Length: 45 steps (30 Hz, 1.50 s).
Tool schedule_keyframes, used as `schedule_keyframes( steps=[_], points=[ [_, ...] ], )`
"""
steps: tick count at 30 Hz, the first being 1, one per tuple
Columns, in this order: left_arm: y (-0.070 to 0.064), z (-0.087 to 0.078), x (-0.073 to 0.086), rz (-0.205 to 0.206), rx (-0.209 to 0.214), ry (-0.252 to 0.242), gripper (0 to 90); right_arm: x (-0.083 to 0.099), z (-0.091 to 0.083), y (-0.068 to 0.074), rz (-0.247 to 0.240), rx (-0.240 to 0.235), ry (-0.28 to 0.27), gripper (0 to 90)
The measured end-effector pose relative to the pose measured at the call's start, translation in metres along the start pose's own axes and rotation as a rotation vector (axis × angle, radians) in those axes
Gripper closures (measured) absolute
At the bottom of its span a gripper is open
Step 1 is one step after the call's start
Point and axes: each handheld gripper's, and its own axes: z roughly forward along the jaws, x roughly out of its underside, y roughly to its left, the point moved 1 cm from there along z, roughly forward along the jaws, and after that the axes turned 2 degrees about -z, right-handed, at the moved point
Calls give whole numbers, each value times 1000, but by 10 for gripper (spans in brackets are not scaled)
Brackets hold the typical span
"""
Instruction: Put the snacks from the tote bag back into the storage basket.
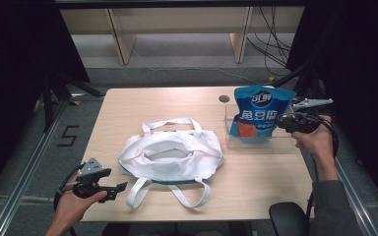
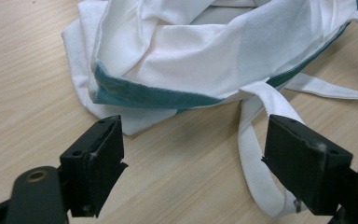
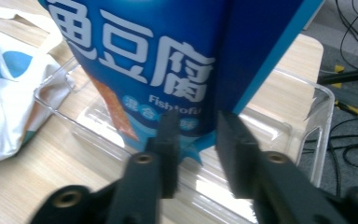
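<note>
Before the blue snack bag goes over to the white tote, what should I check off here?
1. Right gripper shut on the blue snack bag: ok, jaws pinch its edge.
2. Bag lifted out of the clear bin: cannot tell, its lower end looks near the rim.
3. White tote bag mouth open: not ok, only partly gaping, cloth slumped flat.
4. Left gripper open: ok.
5. Left gripper holding the tote: not ok, it hovers near a handle strap.

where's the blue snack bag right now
In the high view the blue snack bag is at the table's right, held upright by the right gripper over the clear bin, just right of the white tote.
</note>
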Motion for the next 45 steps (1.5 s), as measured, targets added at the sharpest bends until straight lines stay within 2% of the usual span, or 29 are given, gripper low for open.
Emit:
schedule_keyframes(
  steps=[1, 2, 3, 4, 6, 7, 8, 9, 10, 11, 12, 14, 15, 17, 18, 20, 21, 22, 25, 30, 31, 33, 34, 36, 40, 41, 43, 44, 45],
  points=[
    [0, 0, 0, 1, -1, 1, 193, 1, -2, 1, 11, -7, 20, 642],
    [0, 0, 0, 0, -2, 2, 193, 0, -1, 0, -29, -18, 8, 632],
    [0, 0, 0, 1, -2, 1, 193, 1, -2, 4, 1, -20, 5, 617],
    [0, 0, 0, -1, -4, 1, 193, 0, -1, 5, -3, -18, -16, 598],
    [0, 0, 0, -4, -9, -13, 193, -1, -4, 12, 16, -30, 3, 549],
    [0, 0, 0, 0, -3, 2, 193, -3, -3, 13, 14, -32, -28, 529],
    [1, -1, 0, 3, -3, 4, 193, -3, -5, 14, -15, -36, -7, 523],
    [1, -1, 0, 3, -3, 4, 193, -4, -3, 17, -27, -37, -42, 513],
    [1, -1, 0, 5, -3, 5, 193, -6, -5, 22, -6, -51, -19, 501],
    [1, -1, 0, -5, -2, 9, 193, -6, -4, 22, -51, -52, -32, 492],
    [1, -1, 0, -3, -2, 10, 193, -7, -5, 29, -8, -63, -31, 478],
    [0, -1, 0, -10, 1, 3, 193, -8, -5, 34, -51, -76, -48, 466],
    [0, 0, 0, -4, -9, -15, 193, -9, -7, 42, -10, -89, -37, 456],
    [0, -1, 0, -1, -10, 0, 193, -11, -5, 49, -60, -97, -61, 437],
    [0, -1, 0, -1, -9, 0, 193, -12, -7, 54, -56, -108, -41, 428],
    [0, 0, 0, 1, -7, -12, 193, -13, -5, 63, -95, -125, -50, 415],
    [0, 0, 0, 0, -7, -13, 193, -14, -6, 69, -78, -141, -35, 410],
    [0, -1, 0, 3, -8, -1, 193, -15, -4, 72, -103, -149, -48, 404],
    [0, -2, 0, 5, -8, 0, 193, -16, -2, 82, -122, -178, -44, 397],
    [0, -1, 0, 5, -9, -3, 193, -14, 1, 102, -135, -209, -46, 386],
    [0, -2, 0, 6, -9, -1, 193, -14, 3, 102, -170, -207, -61, 384],
    [0, -1, 0, 4, 0, -2, 193, -13, 4, 113, -156, -228, -57, 374],
    [-1, -1, 0, -5, 0, -9, 193, -13, 5, 114, -187, -233, -64, 372],
    [-1, 0, 0, -9, -6, -25, 193, -10, 7, 123, -180, -250, -65, 361],
    [-1, -1, 0, -8, 0, -12, 193, -5, 10, 134, -190, -263, -64, 352],
    [-3, 1, 0, -29, -6, -42, 193, -3, 11, 137, -180, -268, -66, 348],
    [-3, 1, 0, -27, -5, -40, 193, 0, 13, 141, -195, -287, -74, 341],
    [-2, 0, 0, -14, 0, -17, 193, 1, 14, 142, -206, -292, -84, 338],
    [-1, 0, 0, -9, -5, -21, 193, 4, 14, 145, -188, -291, -82, 334]
  ],
)
